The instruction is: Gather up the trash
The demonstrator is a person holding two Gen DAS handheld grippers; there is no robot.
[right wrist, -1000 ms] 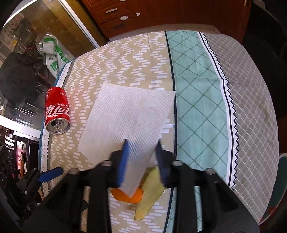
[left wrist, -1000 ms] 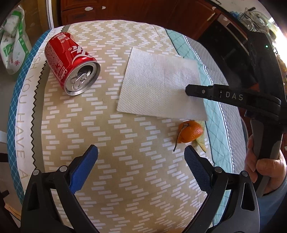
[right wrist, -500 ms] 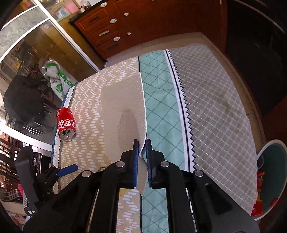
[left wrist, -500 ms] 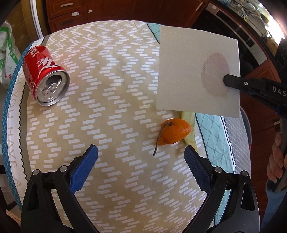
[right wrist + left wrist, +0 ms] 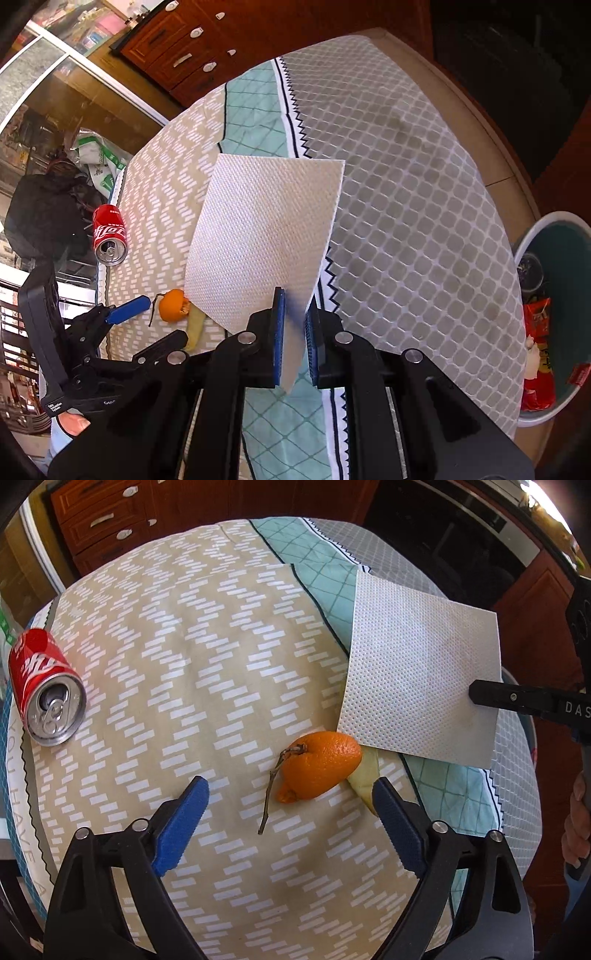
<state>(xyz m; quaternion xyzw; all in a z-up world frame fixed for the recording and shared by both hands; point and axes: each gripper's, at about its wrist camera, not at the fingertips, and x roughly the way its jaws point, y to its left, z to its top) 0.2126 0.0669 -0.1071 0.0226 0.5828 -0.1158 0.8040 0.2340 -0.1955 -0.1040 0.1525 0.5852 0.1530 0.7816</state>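
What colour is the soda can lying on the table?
Red with white lettering, the soda can shows best in the left wrist view.

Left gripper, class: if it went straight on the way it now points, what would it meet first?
Probably the orange peel: it lies just ahead of the open left gripper, between its fingers. Depth is unclear, so the tablecloth could come first.

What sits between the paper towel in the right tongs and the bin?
Nothing visible: the paper towel hangs clear above the tablecloth in the right tongs, with only bare cloth toward the bin.
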